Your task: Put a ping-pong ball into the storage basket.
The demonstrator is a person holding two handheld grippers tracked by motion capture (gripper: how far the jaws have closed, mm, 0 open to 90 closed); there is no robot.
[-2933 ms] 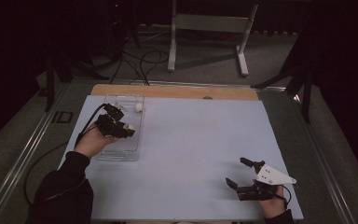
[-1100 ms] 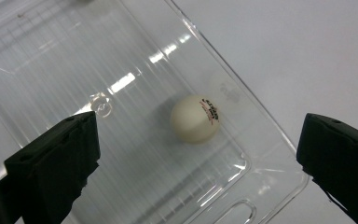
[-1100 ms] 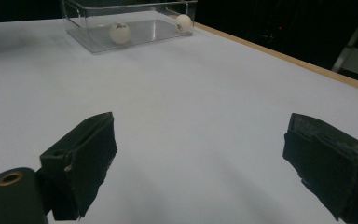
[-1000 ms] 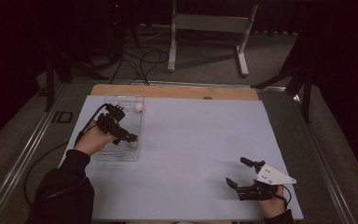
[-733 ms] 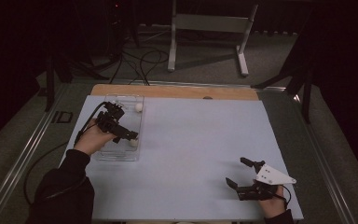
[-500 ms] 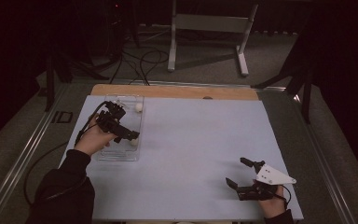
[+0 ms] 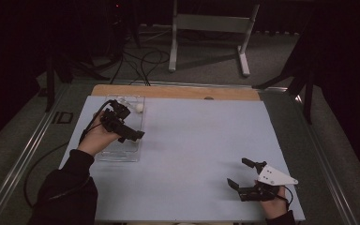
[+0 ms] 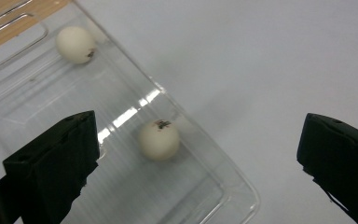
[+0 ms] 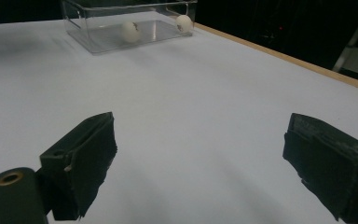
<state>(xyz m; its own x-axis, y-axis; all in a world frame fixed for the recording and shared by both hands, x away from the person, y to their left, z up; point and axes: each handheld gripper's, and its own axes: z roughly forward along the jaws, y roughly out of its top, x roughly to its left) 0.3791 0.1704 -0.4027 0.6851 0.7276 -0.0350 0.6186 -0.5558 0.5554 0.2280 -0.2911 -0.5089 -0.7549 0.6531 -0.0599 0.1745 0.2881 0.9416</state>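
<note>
A clear plastic tray [image 7: 117, 151] lies at the left of the pale blue table, seen close in the left gripper view [image 8: 200, 191] and far off in the right gripper view [image 9: 93, 32]. Two white balls lie in it: one near the far end [image 7: 139, 108] [image 8: 74, 44] [image 9: 183, 22], one nearer the middle [image 8: 158, 139] [image 9: 130, 31]. My left gripper [image 7: 130, 132] [image 8: 196, 158] hovers over the tray, open wide, with the middle ball below and between its jaws, untouched. My right gripper [image 7: 236, 172] [image 9: 200, 163] rests open near the table's front right, holding nothing.
A wooden strip [image 7: 178, 91] runs along the table's far edge. A metal stand [image 7: 208, 28] and cables [image 7: 140, 61] sit on the floor beyond. The left gripper's cable [image 7: 42, 164] trails off the left side. Bare blue surface [image 7: 201, 136] spans the middle.
A second ago the left gripper held a white ball at its tips over the tray. It has opened and the ball now lies in the tray. The right gripper has stayed still.
</note>
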